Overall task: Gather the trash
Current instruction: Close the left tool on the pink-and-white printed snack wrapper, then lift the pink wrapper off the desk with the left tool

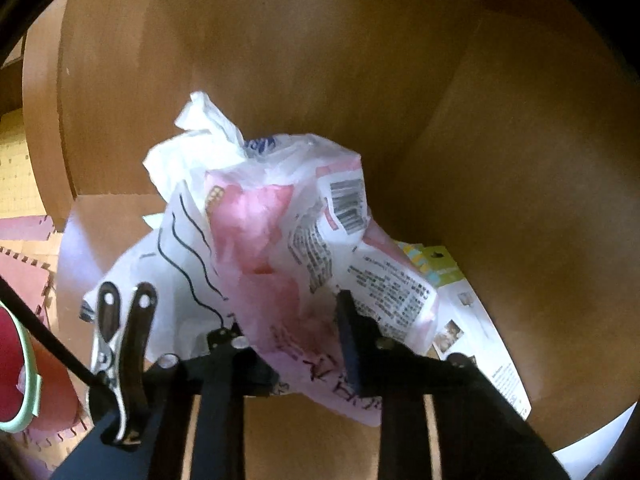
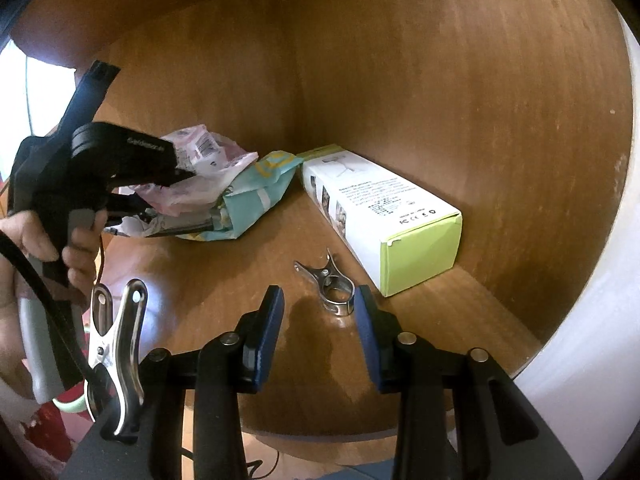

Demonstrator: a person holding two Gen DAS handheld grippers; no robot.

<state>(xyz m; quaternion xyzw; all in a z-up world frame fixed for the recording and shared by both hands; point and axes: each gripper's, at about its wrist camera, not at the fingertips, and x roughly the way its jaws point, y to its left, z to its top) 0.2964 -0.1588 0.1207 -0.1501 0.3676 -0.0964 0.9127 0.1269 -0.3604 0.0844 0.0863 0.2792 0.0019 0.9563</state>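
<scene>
Brown wooden walls enclose a corner of a wooden worktop, lit from the left. On it, the left claw is clamped on a crumpled pink-and-white plastic wrapper, pads pressed into its folds. Under the wrapper lies a teal packet, and just right of that a white and lime-green carton rests against the wall. The right claw hangs with jaws apart and nothing between them, low over what looks like a small metal clip on the wood.
</scene>
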